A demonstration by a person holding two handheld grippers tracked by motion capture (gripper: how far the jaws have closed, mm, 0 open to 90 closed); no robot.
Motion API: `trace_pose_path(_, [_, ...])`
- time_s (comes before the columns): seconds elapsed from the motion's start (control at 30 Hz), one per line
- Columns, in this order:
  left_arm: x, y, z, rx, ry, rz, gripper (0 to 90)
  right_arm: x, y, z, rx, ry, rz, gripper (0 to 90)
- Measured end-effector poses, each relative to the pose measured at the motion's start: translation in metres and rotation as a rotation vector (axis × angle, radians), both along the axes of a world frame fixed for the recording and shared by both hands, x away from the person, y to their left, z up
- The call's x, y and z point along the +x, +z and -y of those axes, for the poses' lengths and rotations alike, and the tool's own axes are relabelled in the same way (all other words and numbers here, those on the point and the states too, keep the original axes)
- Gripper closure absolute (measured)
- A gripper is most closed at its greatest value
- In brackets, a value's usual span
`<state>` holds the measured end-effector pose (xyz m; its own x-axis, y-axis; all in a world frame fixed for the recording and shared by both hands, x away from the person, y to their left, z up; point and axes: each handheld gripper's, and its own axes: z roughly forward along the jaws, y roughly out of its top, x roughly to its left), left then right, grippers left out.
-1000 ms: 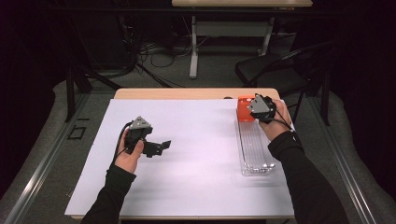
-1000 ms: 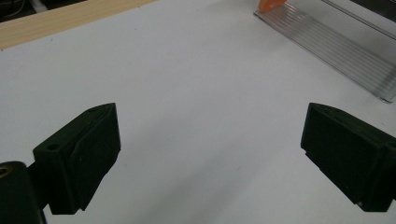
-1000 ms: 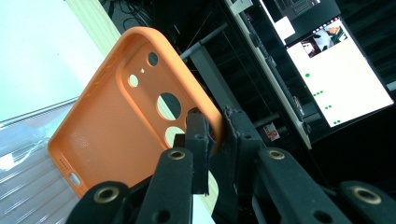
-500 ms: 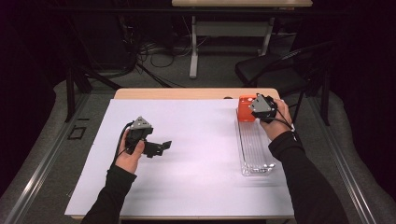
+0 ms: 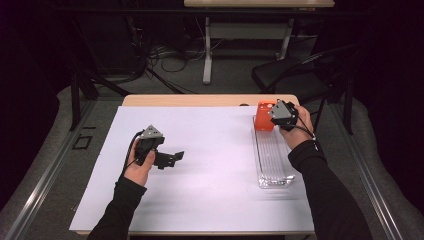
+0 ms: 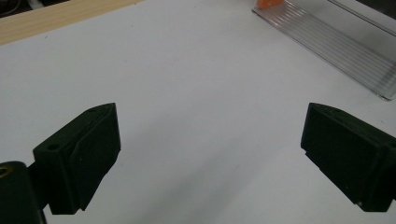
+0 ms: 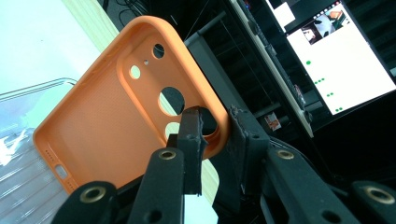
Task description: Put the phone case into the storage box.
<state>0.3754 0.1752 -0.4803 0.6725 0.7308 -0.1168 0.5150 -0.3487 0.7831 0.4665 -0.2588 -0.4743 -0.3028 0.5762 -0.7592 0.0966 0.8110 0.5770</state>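
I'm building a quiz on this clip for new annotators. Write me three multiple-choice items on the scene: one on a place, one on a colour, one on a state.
1. Where does the clear tray lie on the white sheet?
A. on the right gripper's side
B. on the left gripper's side
C. in the middle

2. What colour is the phone case?
A. blue
B. orange
C. green

3. How do the left gripper's jaws stand?
A. shut on the case
B. shut on nothing
C. wide apart, nothing between them

Answers:
1 A, the high view shows it below the right gripper.
2 B, plain in the right gripper view.
3 C, only bare sheet lies between them.
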Motion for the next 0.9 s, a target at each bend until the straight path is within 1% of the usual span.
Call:
trace_pose_path(0.2, [0.0001, -0.0004, -0.0005, 0.001, 0.002, -0.003, 5.0, 0.0013, -0.0005, 0.0004, 0.018, -0.005, -0.001, 74.5])
trace_pose_path(0.3, [0.0003, -0.0006, -0.0002, 0.004, -0.001, -0.003, 5.0, 0.0022, -0.0008, 0.0002, 0.025, -0.006, -0.004, 72.5])
trace_pose_path(0.33, [0.0003, -0.0007, -0.0001, 0.004, -0.001, -0.004, 5.0, 0.0027, -0.0009, 0.0001, 0.020, -0.007, -0.004, 71.8])
trace_pose_path(0.47, [0.0004, -0.0011, -0.0001, 0.003, 0.001, -0.005, 5.0, 0.0037, -0.0021, -0.0004, 0.038, -0.013, -0.006, 71.0])
trace_pose_path(0.9, [0.0004, -0.0011, -0.0008, 0.001, 0.005, -0.005, 5.0, 0.0048, -0.0016, 0.0011, 0.040, -0.016, -0.002, 70.2])
